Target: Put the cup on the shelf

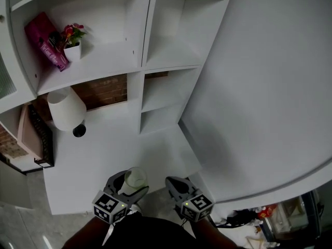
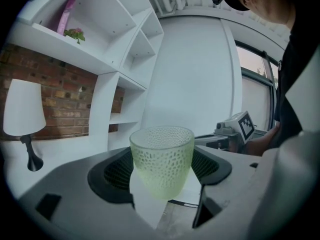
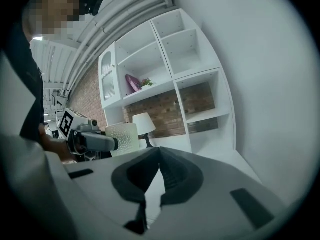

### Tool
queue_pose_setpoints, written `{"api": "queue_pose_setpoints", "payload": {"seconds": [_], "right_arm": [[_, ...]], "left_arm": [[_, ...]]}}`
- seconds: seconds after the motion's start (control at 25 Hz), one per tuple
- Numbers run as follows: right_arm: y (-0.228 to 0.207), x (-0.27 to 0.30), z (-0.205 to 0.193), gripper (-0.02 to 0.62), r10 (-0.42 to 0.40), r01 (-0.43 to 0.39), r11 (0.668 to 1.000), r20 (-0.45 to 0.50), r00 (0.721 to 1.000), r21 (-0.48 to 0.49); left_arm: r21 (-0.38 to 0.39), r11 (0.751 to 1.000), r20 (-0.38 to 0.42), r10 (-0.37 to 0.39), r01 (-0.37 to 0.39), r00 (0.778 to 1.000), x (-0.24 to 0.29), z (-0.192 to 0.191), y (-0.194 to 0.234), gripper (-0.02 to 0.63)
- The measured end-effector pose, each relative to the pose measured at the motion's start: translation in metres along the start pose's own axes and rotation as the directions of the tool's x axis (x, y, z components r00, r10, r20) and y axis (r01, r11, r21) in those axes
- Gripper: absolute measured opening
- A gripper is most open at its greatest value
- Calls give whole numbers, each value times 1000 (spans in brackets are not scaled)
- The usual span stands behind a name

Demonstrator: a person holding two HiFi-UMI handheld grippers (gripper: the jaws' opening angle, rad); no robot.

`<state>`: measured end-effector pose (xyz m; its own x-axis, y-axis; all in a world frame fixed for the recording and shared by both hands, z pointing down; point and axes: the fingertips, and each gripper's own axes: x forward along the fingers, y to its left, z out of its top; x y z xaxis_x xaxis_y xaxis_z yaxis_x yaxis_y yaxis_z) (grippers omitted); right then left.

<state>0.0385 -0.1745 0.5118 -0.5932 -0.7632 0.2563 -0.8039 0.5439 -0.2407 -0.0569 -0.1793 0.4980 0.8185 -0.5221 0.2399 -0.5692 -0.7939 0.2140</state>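
Note:
A pale green dimpled glass cup stands upright between the jaws of my left gripper, which is shut on it. In the head view the cup and left gripper hang over the near edge of the white table. The cup also shows at the left of the right gripper view. My right gripper is beside it to the right, its jaws shut with nothing in them. The white shelf unit rises at the table's far side, with open compartments.
A white lamp on a black base stands at the table's back left. One shelf holds a pink book and a small potted plant. A large white wall closes the right. Brick shows behind the shelves.

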Motion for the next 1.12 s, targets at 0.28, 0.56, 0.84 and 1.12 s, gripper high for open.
{"api": "queue_pose_setpoints", "payload": {"seconds": [0.28,0.56,0.84,1.12], "right_arm": [[-13,39,8,6,-25,26,1000,14,1000,-7],[-24,53,16,6,-34,34,999,26,999,24],[-41,64,30,6,12,-12,1000,36,999,13],[-65,74,42,6,76,-76,996,4,997,-42]], "left_arm": [[4,1000,-23,-20,20,1000,12,-1,41,356],[6,1000,-21,-23,23,1000,23,6,57,356],[13,1000,-16,13,-13,1000,39,12,61,356],[2,996,4,87,-87,996,58,24,65,356]]}}
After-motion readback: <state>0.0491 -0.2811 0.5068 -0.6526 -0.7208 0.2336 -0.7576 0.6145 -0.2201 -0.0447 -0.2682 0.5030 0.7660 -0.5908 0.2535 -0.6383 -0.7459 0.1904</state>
